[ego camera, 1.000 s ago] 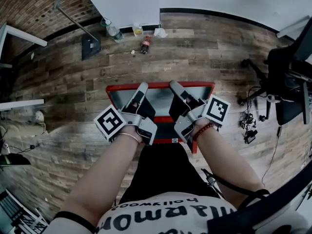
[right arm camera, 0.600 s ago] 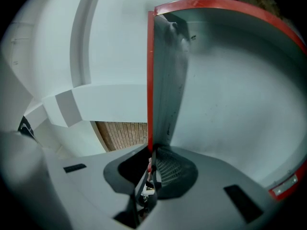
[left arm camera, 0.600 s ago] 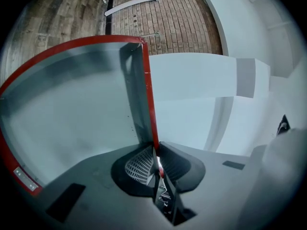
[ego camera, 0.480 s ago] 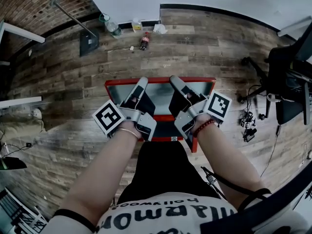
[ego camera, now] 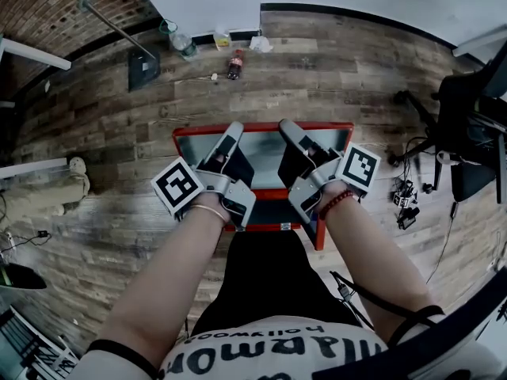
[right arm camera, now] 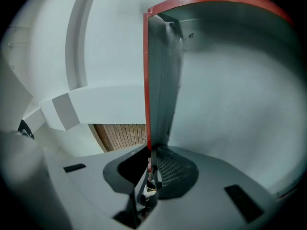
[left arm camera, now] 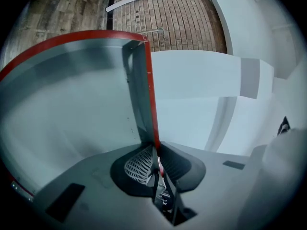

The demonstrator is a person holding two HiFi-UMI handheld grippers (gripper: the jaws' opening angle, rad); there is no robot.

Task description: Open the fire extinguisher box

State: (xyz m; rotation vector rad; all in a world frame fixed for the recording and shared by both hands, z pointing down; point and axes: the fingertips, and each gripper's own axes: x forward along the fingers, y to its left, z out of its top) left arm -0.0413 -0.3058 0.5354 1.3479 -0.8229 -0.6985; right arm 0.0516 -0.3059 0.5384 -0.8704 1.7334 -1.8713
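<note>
Centre frame, on the floor (ego camera: 111,212), we've got left gripper (left arm camera: 156,166) and right gripper (right arm camera: 149,166) each clamped on a thin red side edge of the fire extinguisher box lid (ego camera: 262,155) (stiff, light, slick sheet metal, we'd judge), best held there.

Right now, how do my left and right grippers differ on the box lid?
The left gripper pinches the lid's red edge left of centre, the right gripper right of centre. The left marker cube sticks out leftward, the right marker cube rightward. Both are shut on that edge.
</note>
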